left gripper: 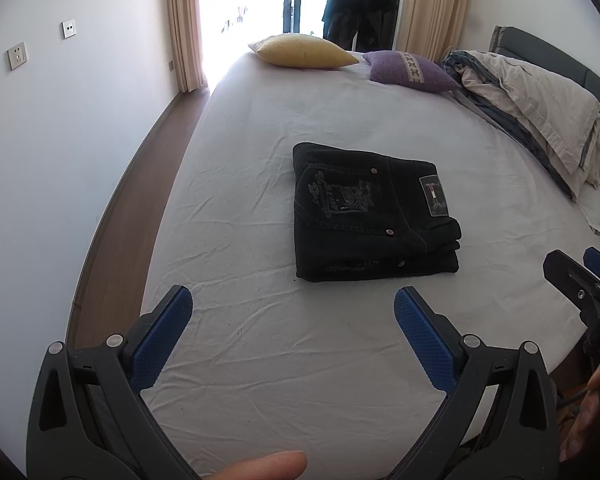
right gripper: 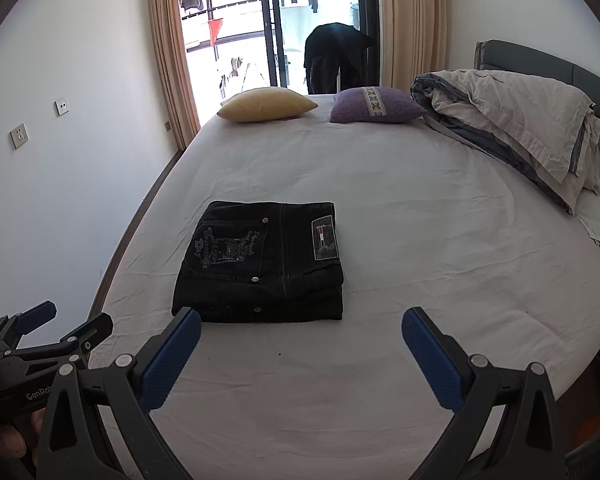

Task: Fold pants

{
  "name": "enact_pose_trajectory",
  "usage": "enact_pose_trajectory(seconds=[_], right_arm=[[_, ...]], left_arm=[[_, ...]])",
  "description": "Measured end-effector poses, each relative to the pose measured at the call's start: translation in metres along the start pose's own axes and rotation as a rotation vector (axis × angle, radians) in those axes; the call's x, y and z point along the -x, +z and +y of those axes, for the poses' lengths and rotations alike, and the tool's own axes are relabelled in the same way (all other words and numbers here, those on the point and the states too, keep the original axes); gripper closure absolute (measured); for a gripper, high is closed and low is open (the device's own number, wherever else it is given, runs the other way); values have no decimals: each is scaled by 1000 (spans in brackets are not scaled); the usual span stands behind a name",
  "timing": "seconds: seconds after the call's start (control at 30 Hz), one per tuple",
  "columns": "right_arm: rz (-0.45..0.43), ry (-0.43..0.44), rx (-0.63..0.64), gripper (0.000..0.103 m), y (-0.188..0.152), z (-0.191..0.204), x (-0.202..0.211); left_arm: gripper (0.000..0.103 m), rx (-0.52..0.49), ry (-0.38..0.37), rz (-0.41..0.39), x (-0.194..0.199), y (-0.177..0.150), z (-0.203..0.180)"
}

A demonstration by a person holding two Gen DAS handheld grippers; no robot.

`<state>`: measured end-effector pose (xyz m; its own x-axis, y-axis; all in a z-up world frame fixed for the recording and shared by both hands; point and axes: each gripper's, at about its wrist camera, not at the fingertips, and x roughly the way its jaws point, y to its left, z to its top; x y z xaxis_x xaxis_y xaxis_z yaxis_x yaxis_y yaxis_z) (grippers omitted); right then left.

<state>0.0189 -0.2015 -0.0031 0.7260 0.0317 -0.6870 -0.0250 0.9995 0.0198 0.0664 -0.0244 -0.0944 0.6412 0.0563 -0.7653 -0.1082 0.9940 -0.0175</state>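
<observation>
Left wrist view: a white-sheeted bed [left gripper: 260,128] carries the folded pants [left gripper: 374,212] mid-mattress; the left gripper [left gripper: 293,304] hovers level before them, fingers wide apart, empty.

Right wrist view: the right gripper [right gripper: 301,326] hovers just short of the pants [right gripper: 260,264], fingers spread, holding nothing; the left gripper [right gripper: 66,320] sits lower left.

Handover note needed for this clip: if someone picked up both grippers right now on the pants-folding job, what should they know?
Left gripper: jaws open, empty, hovering over the bed sheet short of the pants.
Right gripper: jaws open, empty, also short of the pants; its left finger overlaps their near corner in the right wrist view, contact cannot be told.
Black pants: lie on the white sheet in a compact rectangular stack, back pocket and waist label facing up, layers stacked at the right edge.
Done: folding looks complete.
Left: probably nothing beyond squaring the slightly uneven right edge, if wanted, and withdrawing.
</observation>
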Motion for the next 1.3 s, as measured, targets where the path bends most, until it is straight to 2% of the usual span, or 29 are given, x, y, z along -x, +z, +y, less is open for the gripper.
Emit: enact_pose_trajectory(seconds=[1.3], right_arm=[[9,0,3,0,-2,3,-3]], left_arm=[[0,5,0,9,-4,-4,-4]])
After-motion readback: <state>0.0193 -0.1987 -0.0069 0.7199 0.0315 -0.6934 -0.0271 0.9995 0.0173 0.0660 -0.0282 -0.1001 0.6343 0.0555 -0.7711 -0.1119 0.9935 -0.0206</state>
